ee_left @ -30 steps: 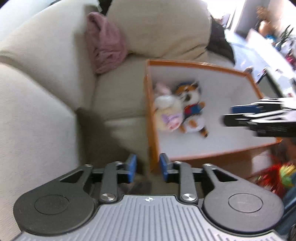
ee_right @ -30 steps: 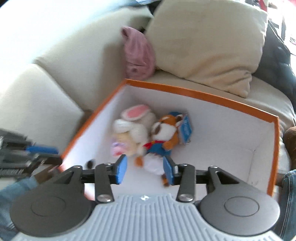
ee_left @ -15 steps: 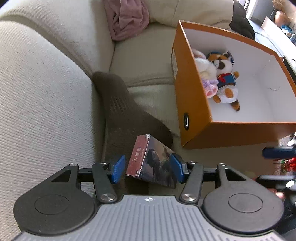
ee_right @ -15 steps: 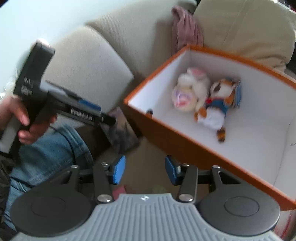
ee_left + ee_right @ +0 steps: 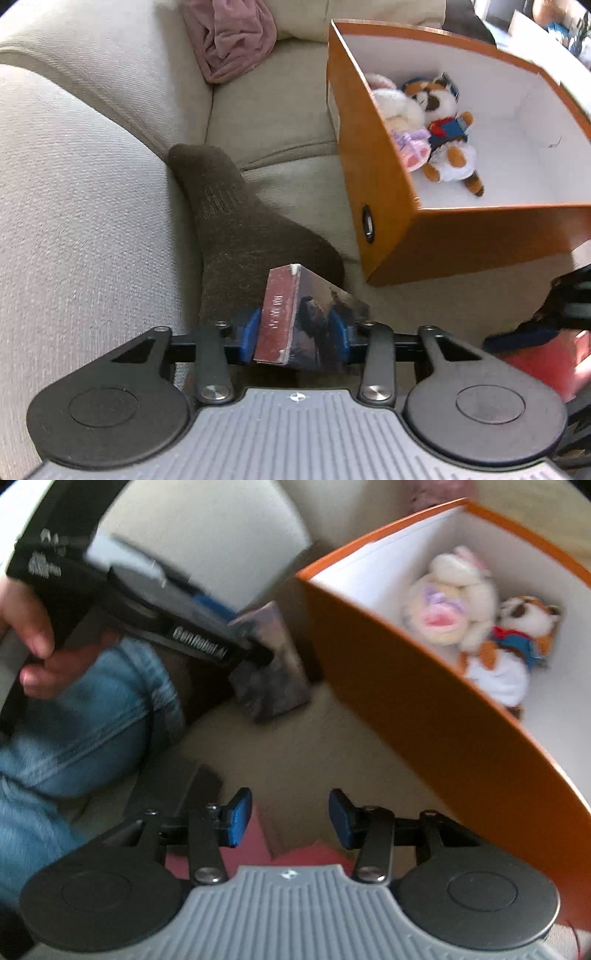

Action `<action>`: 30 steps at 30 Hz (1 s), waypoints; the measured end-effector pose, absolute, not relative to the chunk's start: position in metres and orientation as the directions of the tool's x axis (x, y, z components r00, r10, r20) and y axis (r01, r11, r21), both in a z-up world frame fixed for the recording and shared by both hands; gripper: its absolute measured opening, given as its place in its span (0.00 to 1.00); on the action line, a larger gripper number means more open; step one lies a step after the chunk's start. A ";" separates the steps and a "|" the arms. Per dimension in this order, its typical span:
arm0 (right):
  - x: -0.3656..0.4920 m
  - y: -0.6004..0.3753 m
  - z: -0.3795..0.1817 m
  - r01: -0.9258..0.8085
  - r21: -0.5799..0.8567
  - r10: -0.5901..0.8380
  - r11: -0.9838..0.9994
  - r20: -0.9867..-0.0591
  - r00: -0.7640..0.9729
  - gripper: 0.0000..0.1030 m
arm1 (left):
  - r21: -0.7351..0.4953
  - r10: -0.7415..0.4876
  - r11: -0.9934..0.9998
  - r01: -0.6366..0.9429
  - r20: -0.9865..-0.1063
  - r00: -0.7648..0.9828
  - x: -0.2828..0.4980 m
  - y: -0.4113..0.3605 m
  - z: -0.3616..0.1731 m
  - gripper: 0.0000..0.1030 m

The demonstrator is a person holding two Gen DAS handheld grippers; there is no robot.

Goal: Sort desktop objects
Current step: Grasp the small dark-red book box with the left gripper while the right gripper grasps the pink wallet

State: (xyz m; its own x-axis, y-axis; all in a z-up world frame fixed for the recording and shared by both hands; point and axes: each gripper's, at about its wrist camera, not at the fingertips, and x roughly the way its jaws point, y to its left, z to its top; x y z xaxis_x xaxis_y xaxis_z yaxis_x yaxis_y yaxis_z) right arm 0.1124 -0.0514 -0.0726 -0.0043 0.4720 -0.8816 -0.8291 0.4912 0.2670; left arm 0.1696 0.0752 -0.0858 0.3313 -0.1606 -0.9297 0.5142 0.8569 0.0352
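Dark red along its spine, with a printed picture on the cover, the small flat box lies on the beige sofa seat beside the sock foot. The left gripper has just been closing and now clamps it. The step is the pick-up; next comes a lift into the orange cardboard box, beside the two plush toys. Only the right wrist view shows the hand and the right gripper open, empty.

The left gripper is pointed steeply down, its jaws just closed in and now clamped on a small box. The right gripper is held apart with nothing gripped, tipped downward too.
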 end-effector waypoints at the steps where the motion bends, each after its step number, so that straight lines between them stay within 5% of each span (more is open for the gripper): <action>1: 0.112 -0.048 -0.074 -0.842 0.268 0.458 0.468 -0.889 -0.028 0.48 | 0.020 -0.174 0.861 0.508 -0.927 0.332 0.167 0.077 -0.082 0.37; 9: 0.101 -0.016 -0.099 -0.918 0.262 0.282 0.297 -0.943 -0.178 0.48 | -0.040 -0.253 0.829 0.557 -0.916 0.310 0.144 0.067 -0.071 0.26; 13: 0.105 -0.008 -0.116 -0.900 0.324 0.252 0.292 -0.934 -0.255 0.63 | -0.035 -0.238 0.835 0.550 -0.923 0.303 0.147 0.063 -0.080 0.27; 17: 0.103 -0.008 -0.119 -0.893 0.326 0.263 0.311 -0.932 -0.249 0.62 | -0.042 -0.246 0.832 0.554 -0.922 0.299 0.147 0.065 -0.079 0.27; 27: 0.103 -0.040 -0.091 -0.869 0.319 0.344 0.378 -0.920 -0.188 0.19 | -0.036 -0.243 0.833 0.552 -0.921 0.306 0.144 0.064 -0.076 0.26; 28: 0.102 -0.043 -0.086 -0.871 0.311 0.350 0.382 -0.920 -0.175 0.00 | -0.038 -0.243 0.835 0.549 -0.921 0.305 0.144 0.064 -0.076 0.26; 30: 0.101 -0.049 -0.076 -0.871 0.298 0.361 0.391 -0.920 -0.153 0.00 | -0.042 -0.246 0.835 0.549 -0.921 0.304 0.145 0.065 -0.075 0.26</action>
